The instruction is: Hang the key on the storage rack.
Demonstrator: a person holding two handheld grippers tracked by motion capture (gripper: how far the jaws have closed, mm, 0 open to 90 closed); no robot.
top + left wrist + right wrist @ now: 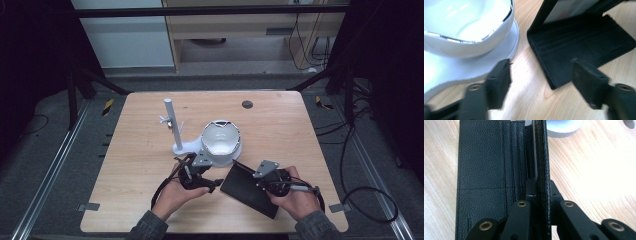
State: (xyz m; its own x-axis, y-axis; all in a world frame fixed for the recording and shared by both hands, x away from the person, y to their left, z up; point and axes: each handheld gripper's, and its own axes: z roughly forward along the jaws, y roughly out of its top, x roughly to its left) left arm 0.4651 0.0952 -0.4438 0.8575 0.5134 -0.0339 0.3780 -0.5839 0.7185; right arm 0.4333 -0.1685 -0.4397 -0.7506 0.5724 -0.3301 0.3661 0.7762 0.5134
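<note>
The right gripper (pixel 541 187) is pinching the raised flap of the black wallet (pixel 247 190), whose other half lies flat on the counter (pixel 145 145) to that gripper's left. The wallet's long axis runs straight ahead along its jaws. The left gripper (pixel 541 72) stands spread and empty, the wallet's near corner just ahead and right of it, the white bowl (pixel 469 27) ahead-left.

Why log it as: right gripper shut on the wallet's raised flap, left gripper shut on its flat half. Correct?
Not quite. The left gripper is open, holding nothing; the left gripper view shows its jaws apart over the table beside the wallet. The right gripper is shut on the raised flap.
</note>
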